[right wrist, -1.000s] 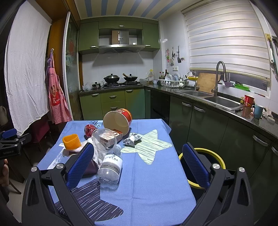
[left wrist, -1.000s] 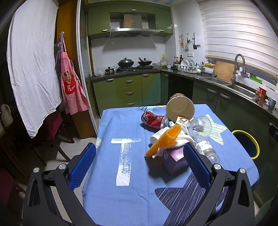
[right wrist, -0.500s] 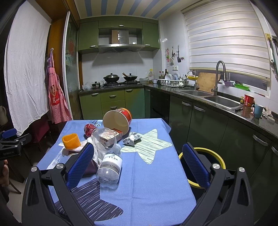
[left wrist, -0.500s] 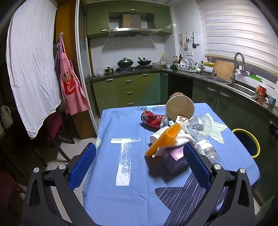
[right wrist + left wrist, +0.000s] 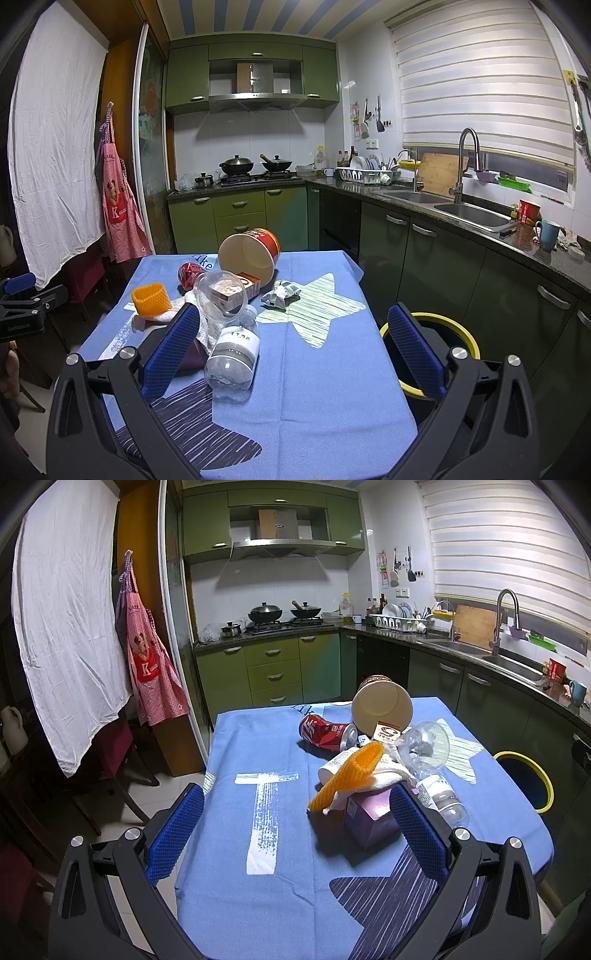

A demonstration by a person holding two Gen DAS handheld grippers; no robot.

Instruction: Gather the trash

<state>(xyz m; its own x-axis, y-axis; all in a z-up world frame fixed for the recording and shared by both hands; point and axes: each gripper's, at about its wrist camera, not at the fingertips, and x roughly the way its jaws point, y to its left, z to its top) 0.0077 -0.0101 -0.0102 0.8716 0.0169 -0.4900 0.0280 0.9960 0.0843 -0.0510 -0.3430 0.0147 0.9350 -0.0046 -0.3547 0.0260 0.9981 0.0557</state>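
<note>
**Trash piled on blue table, both grippers wide open**

Lots of bare blue cloth [image 5: 266,893] at the near and left side of the table. Pile sits toward the right edge. Yellow-rimmed bin [image 5: 467,334] on the floor just past that edge.

Left gripper [image 5: 295,825] spread wide, holding nothing. Right gripper [image 5: 291,343] spread wide too, holding nothing.

Clear bottle [image 5: 232,350] lying down, long way pointing from near to far. Red can [image 5: 327,733] on its side, lying across. Big paper cup [image 5: 247,254] tipped over, mouth facing here. Orange net [image 5: 347,775] resting on a white rag [image 5: 388,771] over a purple box [image 5: 369,816]. Crumpled wrapper [image 5: 280,297] on the pale star.

Green kitchen cupboards behind, sink [image 5: 469,214] on the right.
</note>
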